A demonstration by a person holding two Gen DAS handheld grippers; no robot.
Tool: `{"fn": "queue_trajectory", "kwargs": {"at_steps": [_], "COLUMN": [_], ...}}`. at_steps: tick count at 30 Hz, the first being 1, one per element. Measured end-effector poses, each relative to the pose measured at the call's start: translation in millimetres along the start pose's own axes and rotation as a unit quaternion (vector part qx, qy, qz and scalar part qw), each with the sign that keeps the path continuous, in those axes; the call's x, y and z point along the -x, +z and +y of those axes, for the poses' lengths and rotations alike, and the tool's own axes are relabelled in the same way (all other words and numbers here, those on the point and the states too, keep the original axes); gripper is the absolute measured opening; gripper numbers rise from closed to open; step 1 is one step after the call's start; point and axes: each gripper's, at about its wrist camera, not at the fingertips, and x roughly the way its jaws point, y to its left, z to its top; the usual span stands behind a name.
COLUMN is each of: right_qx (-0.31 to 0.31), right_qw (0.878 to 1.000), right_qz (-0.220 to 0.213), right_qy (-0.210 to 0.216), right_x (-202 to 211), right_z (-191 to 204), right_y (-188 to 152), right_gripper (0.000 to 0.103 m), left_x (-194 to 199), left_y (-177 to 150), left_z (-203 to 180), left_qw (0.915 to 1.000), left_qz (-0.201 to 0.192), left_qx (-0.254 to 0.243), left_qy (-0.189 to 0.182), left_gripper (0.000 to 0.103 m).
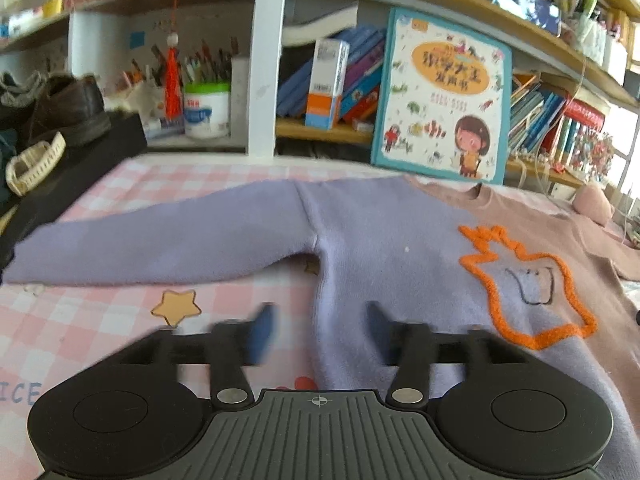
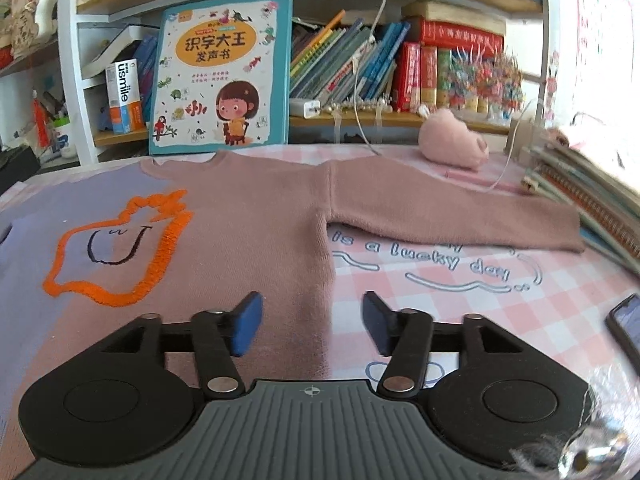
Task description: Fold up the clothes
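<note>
You are holding the left hand-held gripper (image 1: 320, 330) with its jaws standing well apart and nothing pinched between them; the sweater (image 1: 380, 248) is lying flat beneath, its side edge running between the blue pads without being pressed. You are holding the right hand-held gripper (image 2: 312, 322) the same way: jaws apart, empty, straddling the opposite side edge of the body low down near the hem. Judging by this, you are setting each gripper over one side of the garment so that both can bite the fabric evenly and carry it over in one fold.

The sweater is lying face up on the tabletop (image 2: 460, 300), which is covered in a pink checked cloth with stars and lettering. It is sitting spread out, neckline toward the shelves and the children's book (image 2: 224, 76) leaning there, with both sleeves reaching out sideways. This flat spread is making the edges easy to find and the fold lines easy to judge. No fold is made yet.

The knit is showing two colours: lilac on the left half and sleeve, dusty pink on the right half and sleeve. An orange fuzzy outline (image 2: 120, 248) with a small drawn face is sitting on the chest, straddling the colour join. The fabric is looking soft and thick, lying smooth with few wrinkles.
</note>
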Motion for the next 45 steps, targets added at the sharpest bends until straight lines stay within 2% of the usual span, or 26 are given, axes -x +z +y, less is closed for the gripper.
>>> {"fn": "queue_trajectory", "kwargs": {"at_steps": [2, 4, 7, 9, 13, 17, 29, 38, 45], "right_qx": [0.013, 0.026, 0.04, 0.049, 0.066, 0.08, 0.094, 0.147, 0.212], "right_qw": [1.0, 1.0, 0.999, 0.998, 0.996, 0.993, 0.985, 0.971, 0.949], "right_qz": [-0.007, -0.012, -0.018, -0.019, -0.018, -0.015, -0.024, -0.036, -0.052], "right_qy": [0.0, 0.006, 0.018, 0.03, 0.059, 0.082, 0.143, 0.186, 0.226], "right_x": [5, 8, 12, 14, 16, 14, 9, -3, -11], "right_z": [7, 16, 28, 36, 52, 67, 98, 131, 160], "right_y": [1, 2, 4, 3, 0, -1, 13, 23, 29], "right_gripper": [0.065, 0.072, 0.082, 0.085, 0.086, 0.087, 0.09, 0.091, 0.094], "left_x": [5, 9, 11, 12, 14, 14, 14, 15, 14], "left_y": [0, 0, -1, -2, -3, -4, -10, -11, -8], "left_z": [-8, -17, -27, -32, -38, -43, -36, -20, -5], "left_qw": [0.9997, 0.999, 0.9978, 0.9976, 0.9975, 0.9965, 0.9963, 0.9971, 0.9965], "left_qz": [-0.008, -0.013, -0.014, -0.011, -0.011, -0.012, 0.0, 0.003, 0.0], "left_qx": [-0.021, -0.043, -0.065, -0.068, -0.064, -0.081, -0.086, -0.071, -0.065], "left_qy": [0.0, 0.001, 0.0, -0.007, -0.026, -0.015, -0.002, 0.025, 0.053], "left_gripper": [0.075, 0.085, 0.088, 0.09, 0.093, 0.093, 0.096, 0.096, 0.096]}}
